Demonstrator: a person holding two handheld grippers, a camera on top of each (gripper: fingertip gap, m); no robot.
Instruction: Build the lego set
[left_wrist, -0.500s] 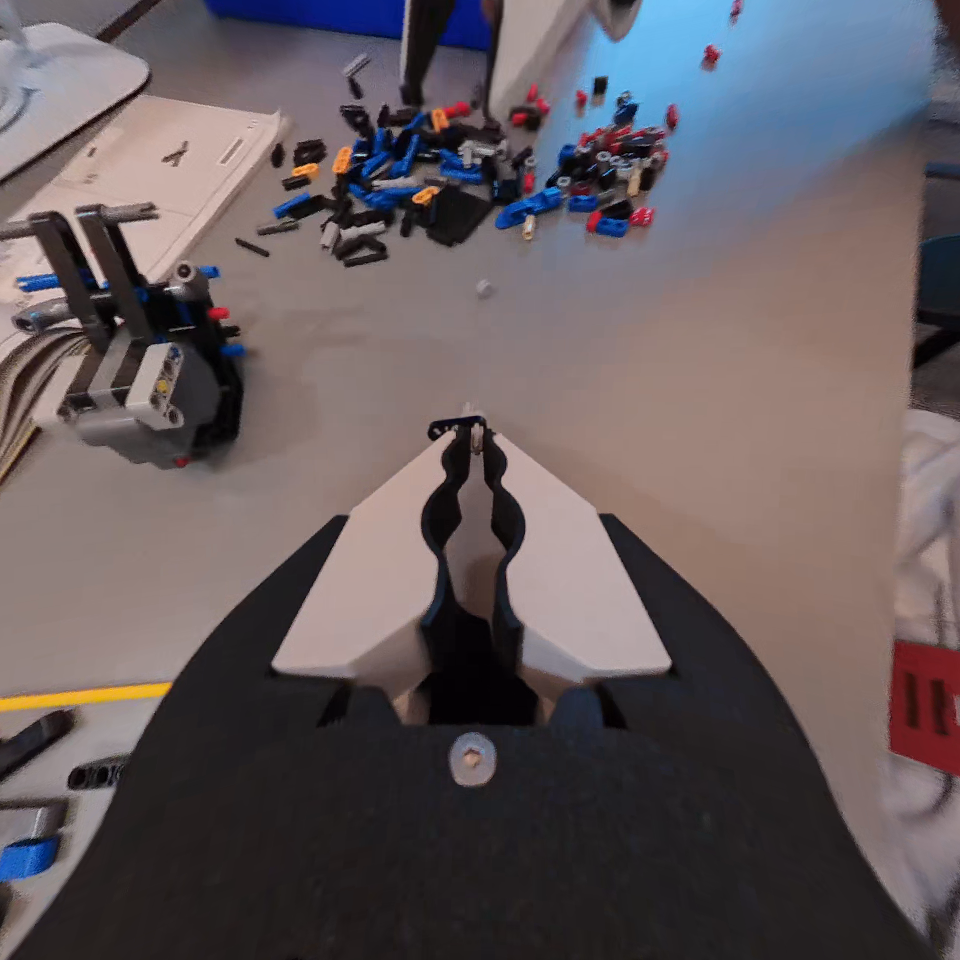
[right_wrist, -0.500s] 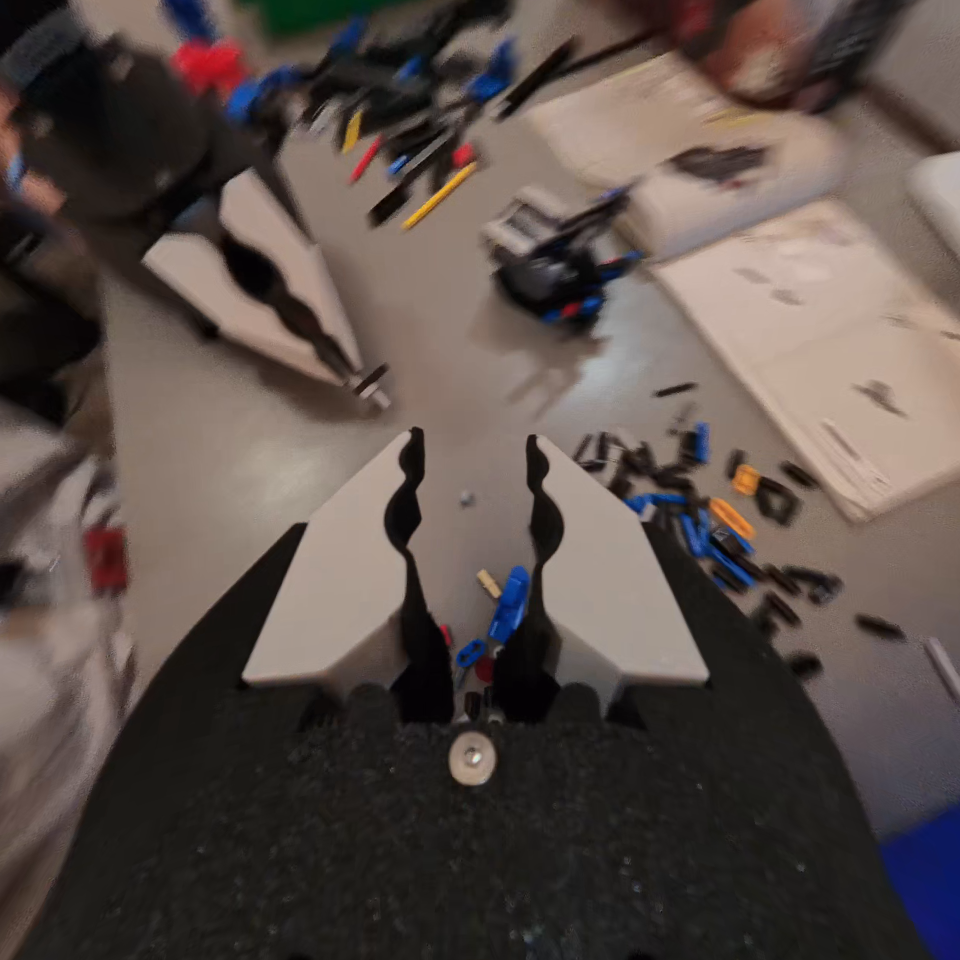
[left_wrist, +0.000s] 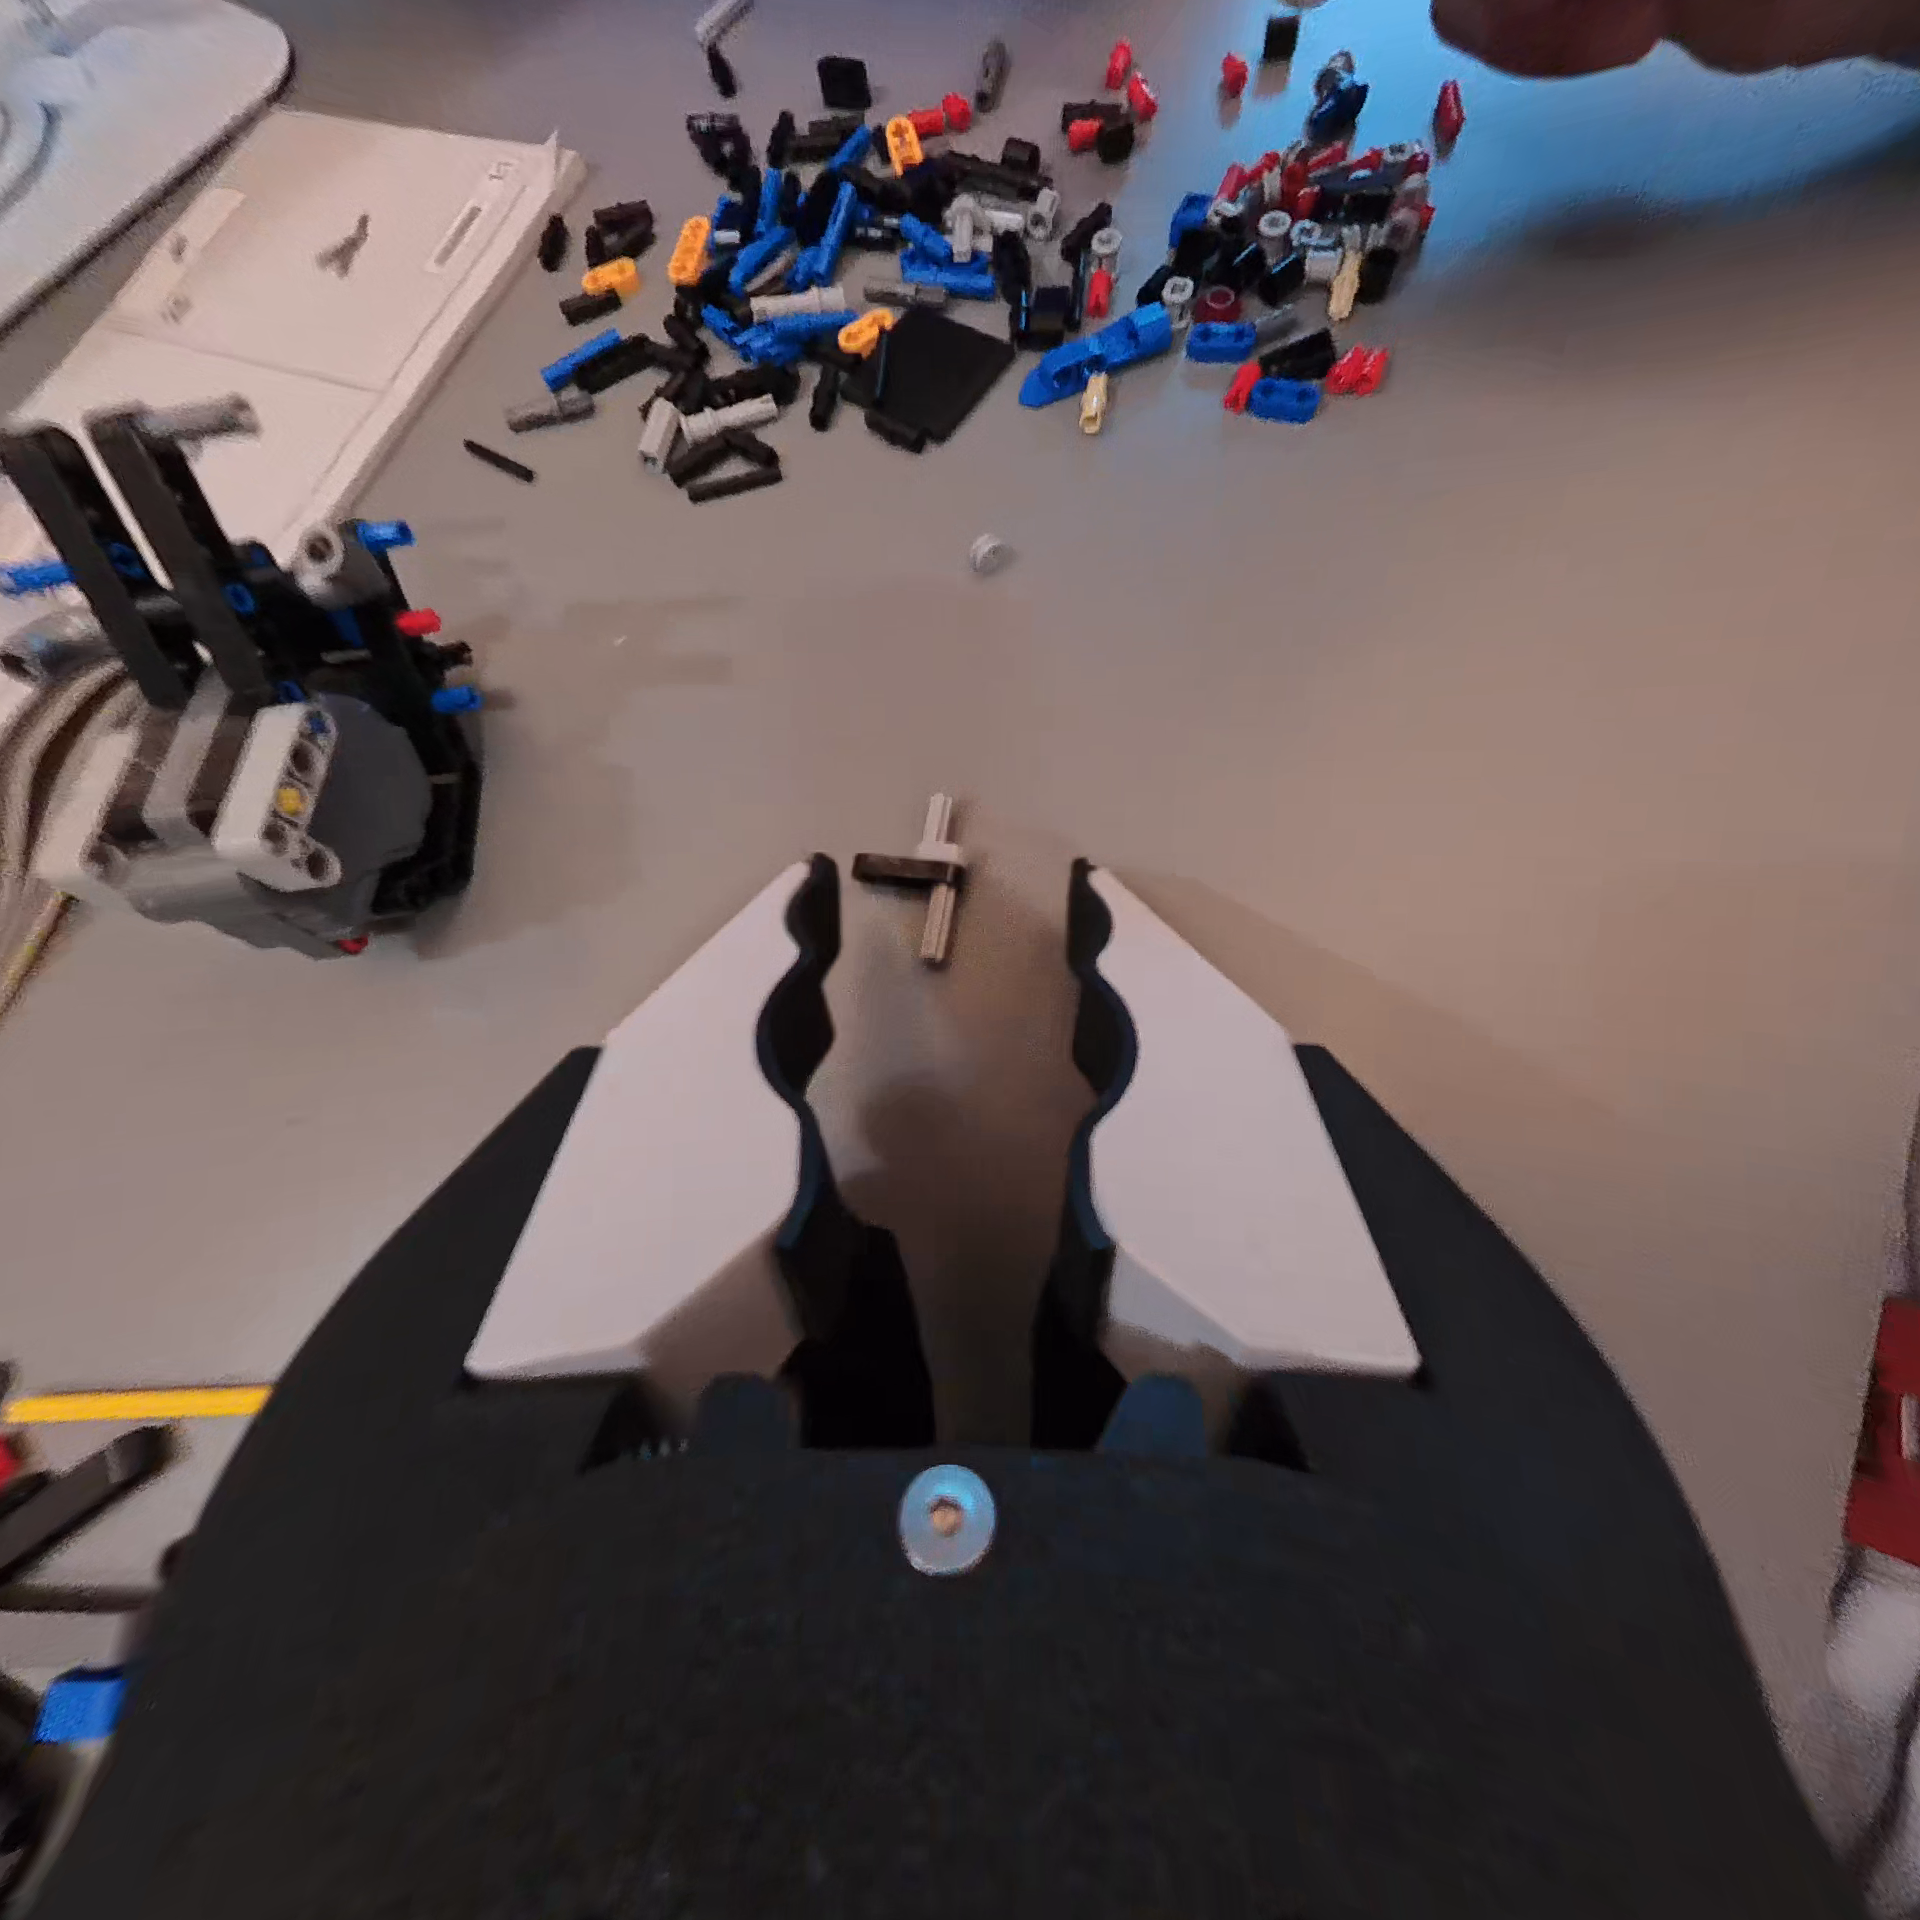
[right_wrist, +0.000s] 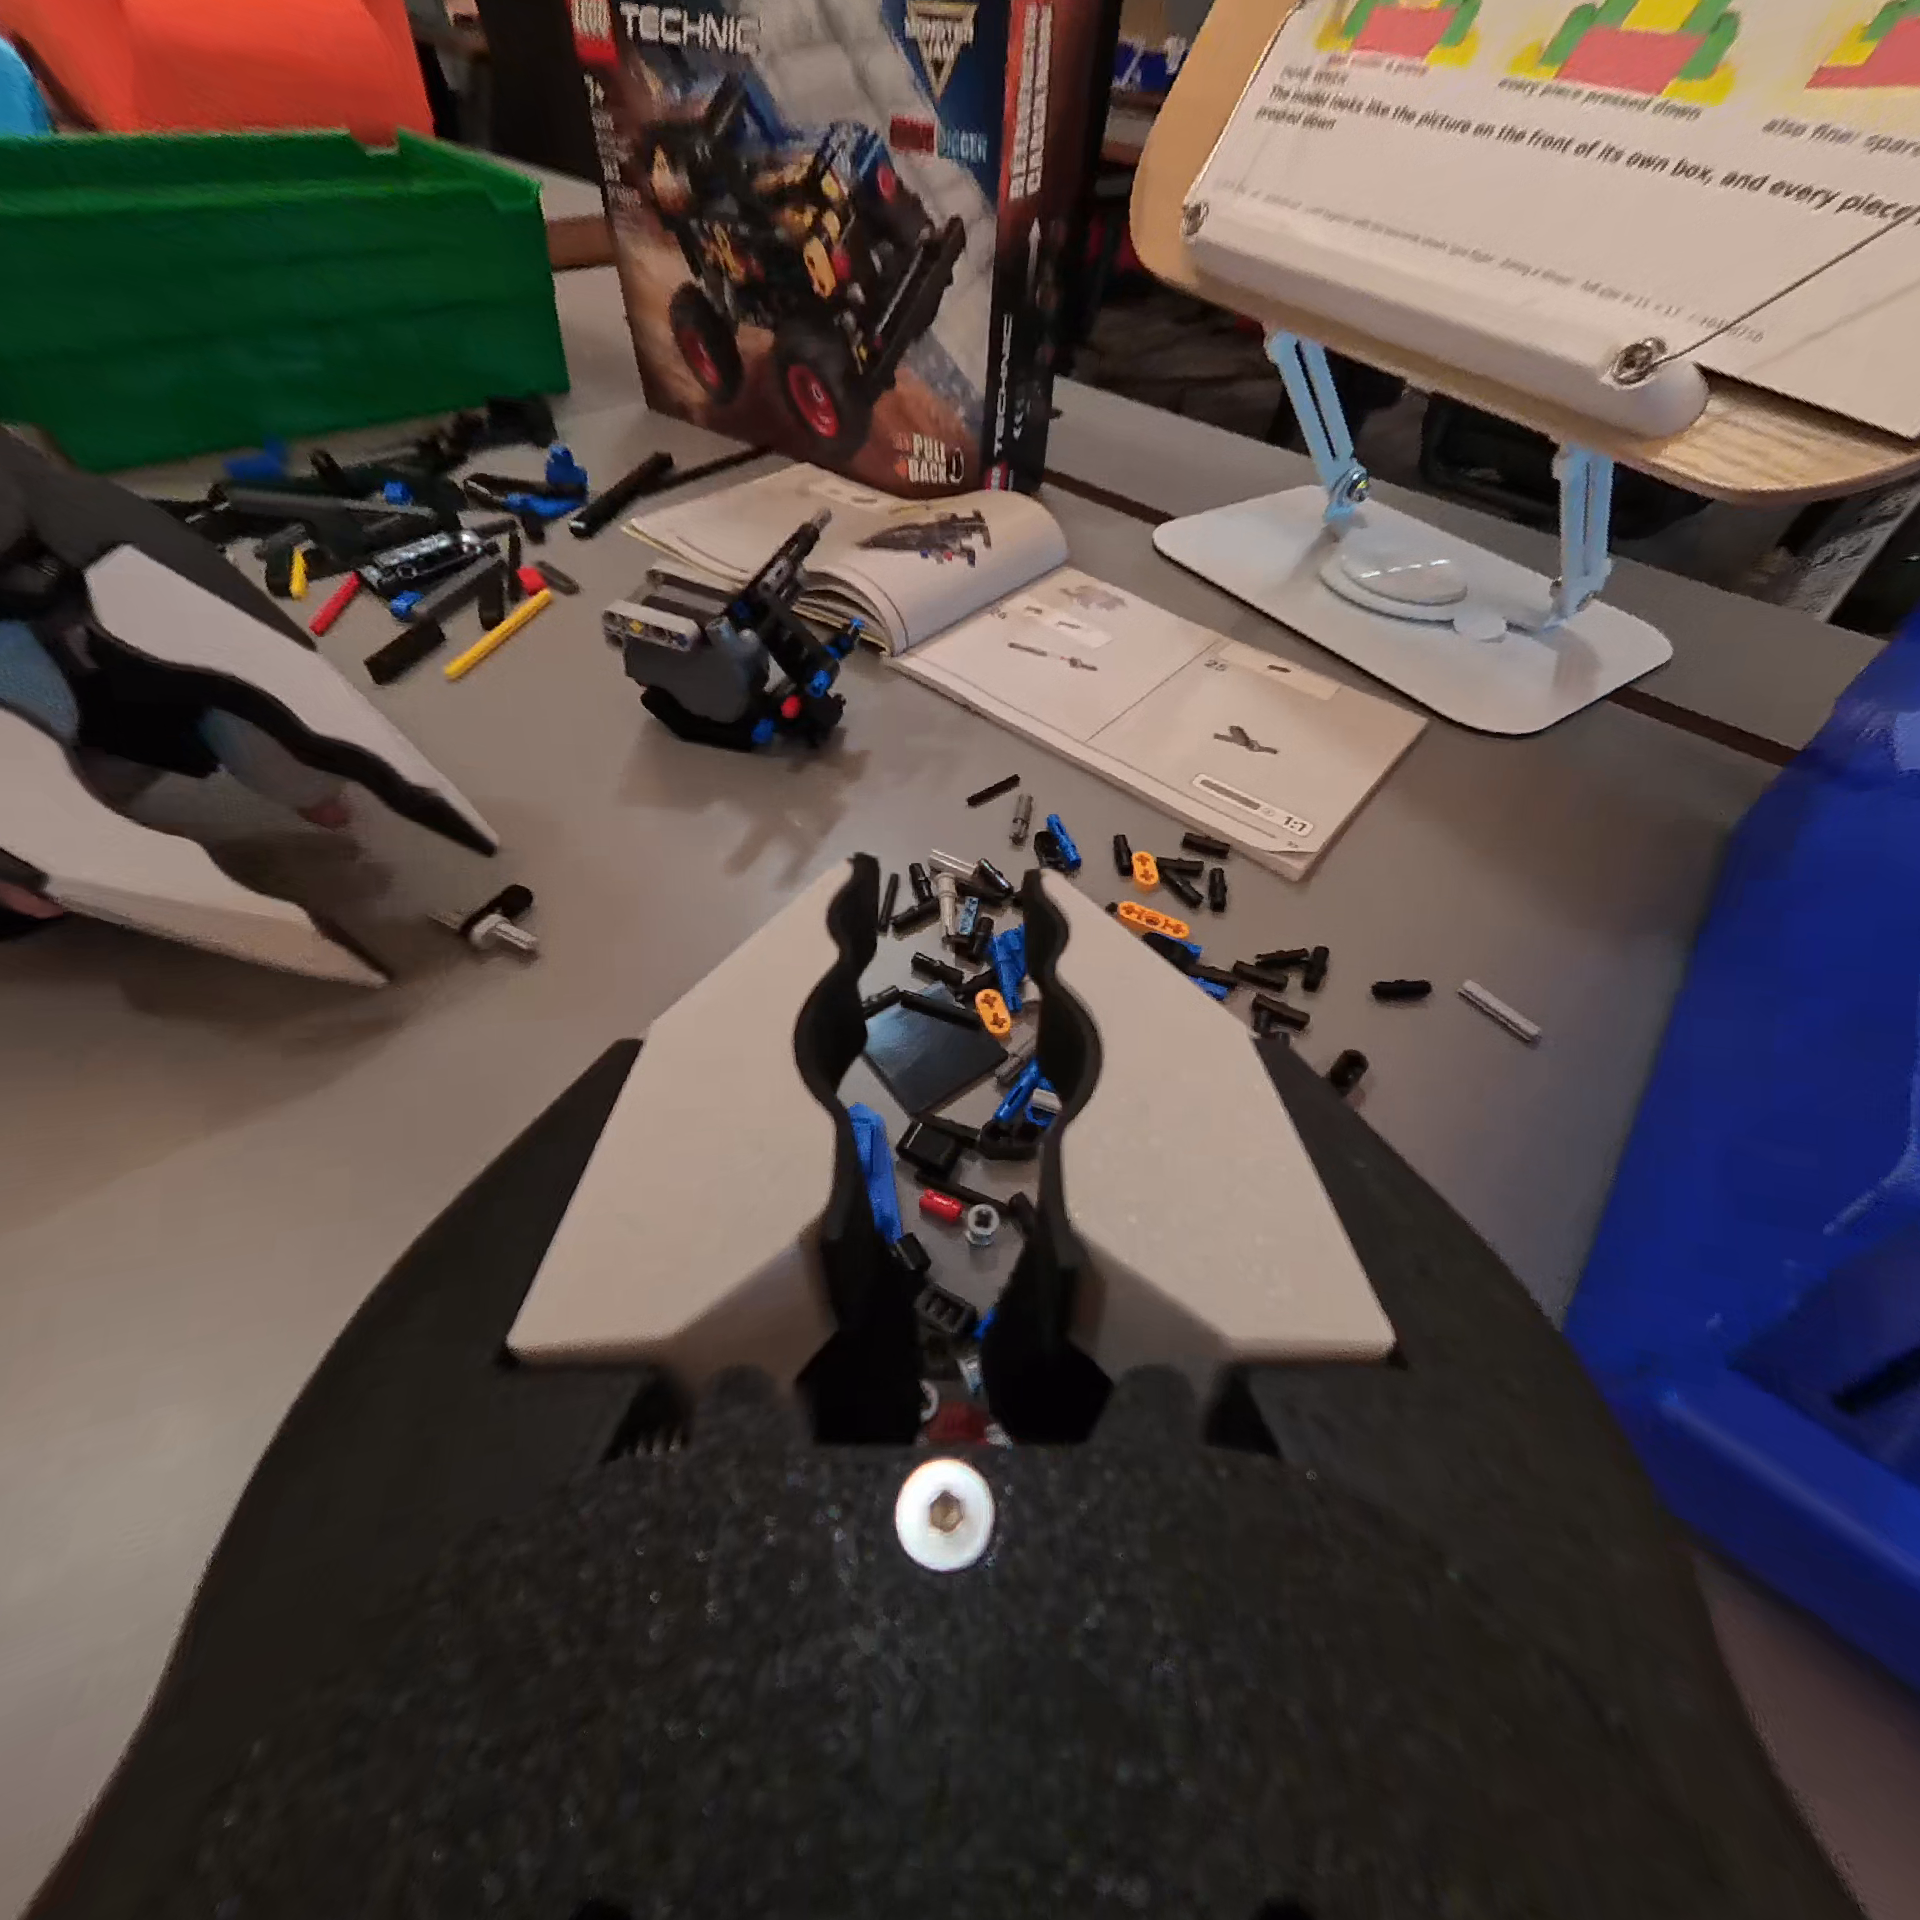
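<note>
- Left wrist view: the left gripper (left_wrist: 948, 871) is seen with its jaws spread apart and nothing held between them.
- A small piece (left_wrist: 928, 878), a black bar crossed by a light grey axle, is seen lying on the grey table (left_wrist: 1351, 748) between the fingertips, touching neither.
- The partly built model (left_wrist: 249, 727) is found to the left, resting on the table at the edge of the open instruction booklet (left_wrist: 312, 281).
- A heap of loose parts (left_wrist: 977, 260) in blue, black, red, orange and grey is spread across the far side, and a single grey bush (left_wrist: 988, 552) lies apart in front of it.
- Right wrist view: the right gripper (right_wrist: 948, 883) is shown with its jaws parted and empty, held above the loose parts (right_wrist: 987, 1049).
- The left gripper (right_wrist: 436, 899) is seen at the left, jaws apart, with the small piece (right_wrist: 497, 923) lying on the table just beyond its tips.
- The partly built model (right_wrist: 727, 665) stands farther back, beside the open instruction booklet (right_wrist: 1143, 675).
- The set's box (right_wrist: 821, 239) is stood upright behind the booklet, a green bin (right_wrist: 260, 291) is placed at the far left, a blue bin (right_wrist: 1787, 1091) at the right, and a page stand (right_wrist: 1455, 582) at the far right.
</note>
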